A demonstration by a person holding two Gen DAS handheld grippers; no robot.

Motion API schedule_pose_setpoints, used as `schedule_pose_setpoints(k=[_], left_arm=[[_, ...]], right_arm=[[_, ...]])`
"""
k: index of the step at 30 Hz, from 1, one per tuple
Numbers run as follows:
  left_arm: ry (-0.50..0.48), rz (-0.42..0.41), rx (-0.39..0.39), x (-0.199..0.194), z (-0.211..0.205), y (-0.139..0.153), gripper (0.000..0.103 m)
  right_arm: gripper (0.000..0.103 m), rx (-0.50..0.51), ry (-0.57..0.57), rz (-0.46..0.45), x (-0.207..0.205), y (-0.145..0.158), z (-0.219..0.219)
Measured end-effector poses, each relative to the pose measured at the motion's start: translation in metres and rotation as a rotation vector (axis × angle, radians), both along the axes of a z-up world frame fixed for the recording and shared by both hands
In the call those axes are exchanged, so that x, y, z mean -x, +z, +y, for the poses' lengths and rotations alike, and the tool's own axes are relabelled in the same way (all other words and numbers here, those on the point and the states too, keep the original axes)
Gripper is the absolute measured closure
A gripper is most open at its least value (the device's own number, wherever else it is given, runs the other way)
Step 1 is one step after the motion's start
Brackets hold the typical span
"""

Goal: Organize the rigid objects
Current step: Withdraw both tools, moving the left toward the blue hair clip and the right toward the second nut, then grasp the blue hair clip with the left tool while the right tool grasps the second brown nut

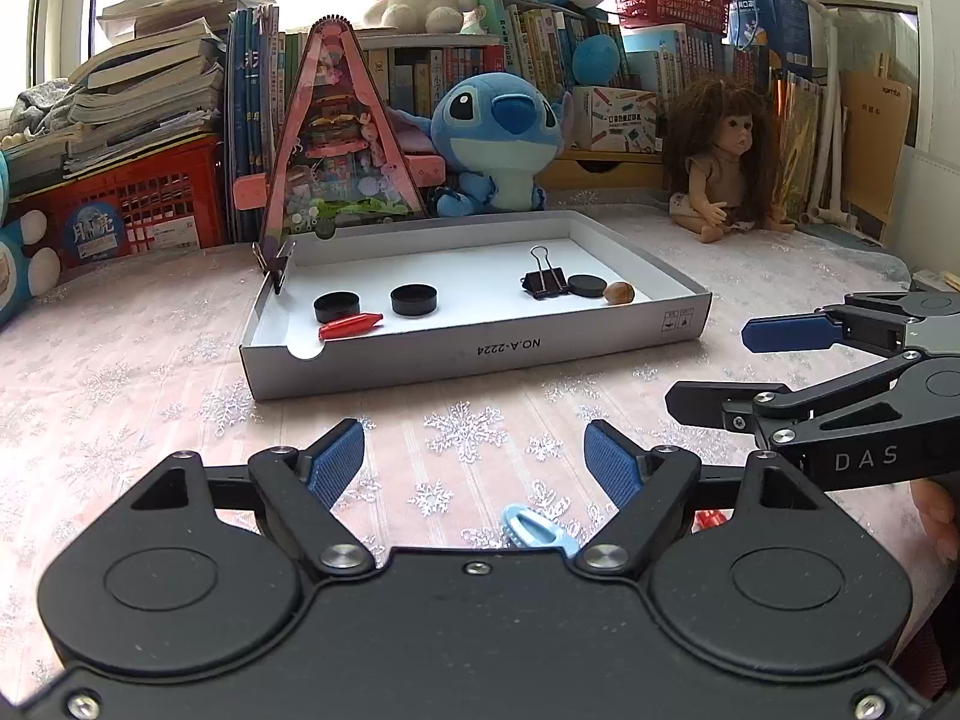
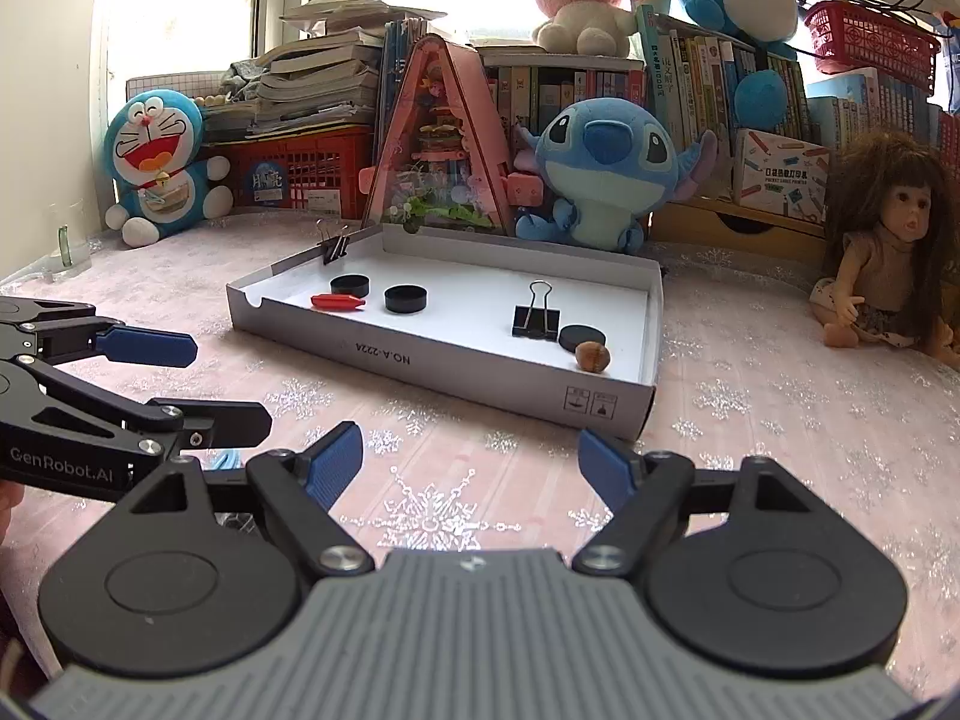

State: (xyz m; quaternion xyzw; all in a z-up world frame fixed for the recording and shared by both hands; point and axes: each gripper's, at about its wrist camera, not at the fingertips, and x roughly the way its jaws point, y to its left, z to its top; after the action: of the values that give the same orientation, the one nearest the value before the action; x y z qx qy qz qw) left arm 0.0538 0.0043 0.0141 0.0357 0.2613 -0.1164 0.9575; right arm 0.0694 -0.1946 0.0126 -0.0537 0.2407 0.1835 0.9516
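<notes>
While both grippers — left gripper (image 1: 474, 459) and right gripper (image 2: 471, 462) — gape wide and empty, ribbed blue pads (image 1: 336, 462) hover over the snowflake-patterned pink tablecloth (image 1: 180, 360). Round black caps (image 1: 413, 300) sit in a shallow white cardboard tray (image 1: 480, 354) — books and plush toys behind.

— Open pink snowflake-patterned tablecloth (image 2: 780, 420) in front of the shallow white cardboard tray (image 1: 480, 354); free passage there?

— Mostly. Light blue plastic clip (image 1: 534, 528) lying low between the left gripper (image 1: 474, 462) fingers, small red piece (image 1: 711, 519) just beside. Right gripper (image 2: 471, 462) close alongside, crowding that flank.

— Over the tray?

— Low walls, wide bare middle. Black binder clip (image 1: 545, 282) upright inside, another clamped on the far left wall (image 2: 335, 249).

— Behind?

— Blocked: blue plush toy (image 1: 498, 138), pink triangular miniature house (image 1: 342, 144), brown-haired doll (image 1: 720, 168).
</notes>
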Motion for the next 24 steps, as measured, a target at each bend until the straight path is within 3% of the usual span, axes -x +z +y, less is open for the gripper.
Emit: schedule_pose_setpoints(k=[8,11,13,18,24], left_arm=[[-0.004,-0.005,-0.014,0.016,0.001,-0.007,0.028],[-0.009,0.017,0.002,0.02,0.003,-0.009,0.047],[-0.022,0.034,0.021,0.023,0.005,-0.009,0.059],[-0.034,0.029,0.017,0.03,0.004,-0.01,0.066],[-0.044,0.028,0.03,0.037,0.006,-0.007,0.068]], right_arm=[[0.016,0.035,-0.008,-0.026,0.023,-0.009,0.0],[0.016,0.028,-0.012,-0.052,0.033,-0.008,-0.002],[0.027,0.016,-0.01,-0.078,0.042,-0.007,-0.005],[0.051,0.011,-0.04,-0.086,0.055,-0.006,-0.012],[0.056,0.005,-0.084,-0.06,0.068,-0.009,-0.029]])
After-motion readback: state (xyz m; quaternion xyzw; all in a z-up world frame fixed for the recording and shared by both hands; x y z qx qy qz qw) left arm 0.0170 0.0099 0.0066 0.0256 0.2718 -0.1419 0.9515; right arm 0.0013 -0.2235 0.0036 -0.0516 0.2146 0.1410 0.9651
